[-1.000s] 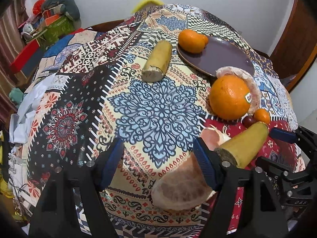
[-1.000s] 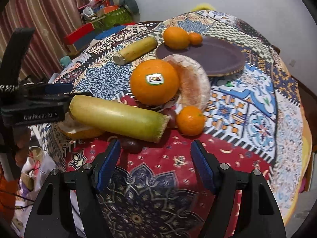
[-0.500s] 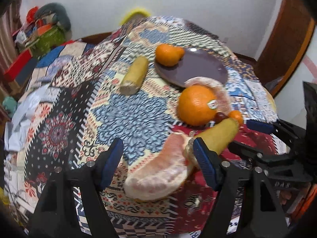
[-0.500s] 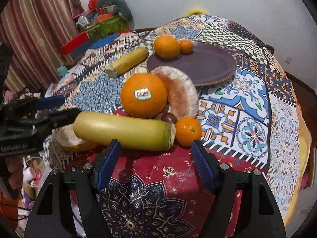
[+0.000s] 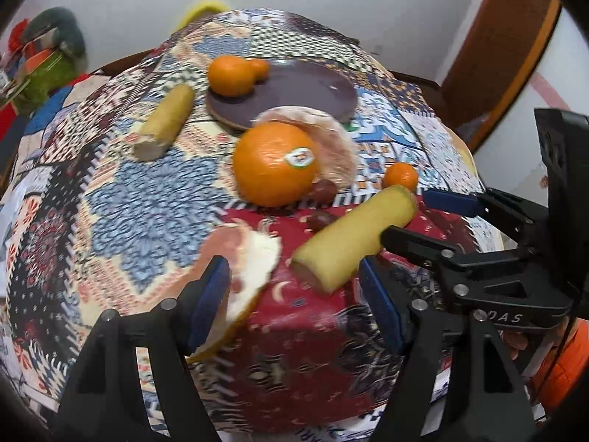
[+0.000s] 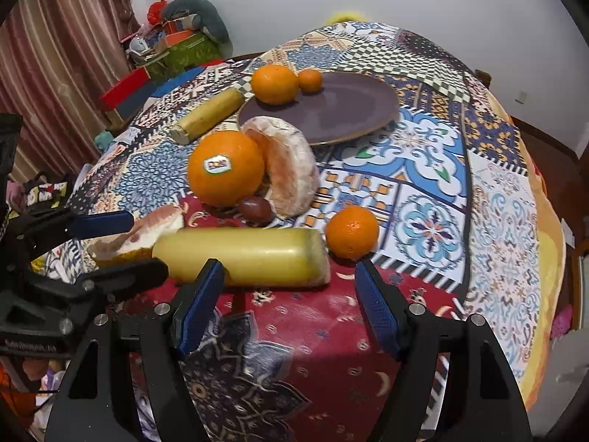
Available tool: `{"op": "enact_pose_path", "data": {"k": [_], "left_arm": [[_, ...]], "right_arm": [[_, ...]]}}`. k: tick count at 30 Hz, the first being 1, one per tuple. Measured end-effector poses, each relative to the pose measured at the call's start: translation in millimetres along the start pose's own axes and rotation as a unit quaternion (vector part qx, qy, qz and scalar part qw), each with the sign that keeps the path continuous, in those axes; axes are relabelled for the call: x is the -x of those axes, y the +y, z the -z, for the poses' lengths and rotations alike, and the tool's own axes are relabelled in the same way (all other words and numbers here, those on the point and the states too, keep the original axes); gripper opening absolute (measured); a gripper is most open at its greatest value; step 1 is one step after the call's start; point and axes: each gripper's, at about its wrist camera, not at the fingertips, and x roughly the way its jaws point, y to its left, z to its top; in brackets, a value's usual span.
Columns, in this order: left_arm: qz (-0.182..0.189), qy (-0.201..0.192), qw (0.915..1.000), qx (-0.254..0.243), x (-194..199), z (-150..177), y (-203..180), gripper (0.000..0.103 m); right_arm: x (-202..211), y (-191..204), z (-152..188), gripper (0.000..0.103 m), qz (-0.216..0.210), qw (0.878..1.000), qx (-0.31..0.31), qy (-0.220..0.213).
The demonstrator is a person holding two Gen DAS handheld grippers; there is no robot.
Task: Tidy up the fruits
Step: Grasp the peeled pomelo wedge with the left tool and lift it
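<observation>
Right wrist view: both jaws released above the near fruit

Seen from the right wrist, right gripper (image 6: pixel 287 305) hanging over the red patch of the cloth-covered tabletop (image 6: pixel 434 191), jaws spread and gripping nothing. Just beyond the tips, yellow-green stalk (image 6: pixel 243 256) lying crosswise, smooth-skinned, cut flat at both ends. To its left, pomelo wedge (image 6: pixel 147 234), pale pink flesh on a thick white rind, with the left gripper (image 6: pixel 110 246) reaching in beside it, jaws likewise apart and empty.

Probably best to take the stalk first: come down square across its middle, straddle it fully, close gently, lift level to keep it from rolling off the near edge. Advisable to keep the two grippers from crowding each other here.

Right of the stalk, small mandarin (image 6: pixel 351 232), separate. Behind, dark plum-like fruit (image 6: pixel 256 210) tucked against the big orange (image 6: pixel 224 167), glossy and stickered, and against a second pomelo piece (image 6: pixel 287 169) leaning on the orange. Farther back, brown plate (image 6: pixel 349 110), mostly bare, bearing two oranges (image 6: pixel 274 84) at its far left rim; another stalk (image 6: pixel 208 116) lying beside the plate.
</observation>
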Motion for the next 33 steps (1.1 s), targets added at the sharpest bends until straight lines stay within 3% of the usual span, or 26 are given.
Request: {"op": "enact_pose_path", "data": {"k": [5, 11, 15, 20, 23, 29, 33], "left_arm": [[-0.008, -0.018, 0.9998, -0.008, 7, -3, -8, 0.073], [-0.035, -0.042, 0.9983, 0.021, 26, -2, 22, 0.073], [-0.051, -0.037, 0.9969, 0.046, 30, 9, 50, 0.073], [-0.048, -0.003, 0.9967, 0.065, 17, 27, 72, 0.073], [-0.041, -0.006, 0.9960, 0.079, 14, 31, 79, 0.081], [-0.032, 0.007, 0.9977, 0.060, 8, 28, 69, 0.083], [-0.059, 0.019, 0.9978, 0.022, -3, 29, 58, 0.085]], "right_arm": [[6, -13, 2, 0.071, 0.005, 1.000, -0.015, 0.001], [14, -14, 3, 0.071, 0.001, 1.000, -0.019, -0.001], [13, -8, 4, 0.071, 0.004, 1.000, -0.011, -0.001], [13, -2, 8, 0.071, 0.005, 1.000, -0.003, 0.004], [11, 3, 11, 0.071, 0.007, 1.000, 0.005, 0.008], [2, 0, 16, 0.071, 0.019, 0.999, -0.001, 0.026], [5, -6, 17, 0.071, 0.023, 0.999, -0.008, 0.023]]}}
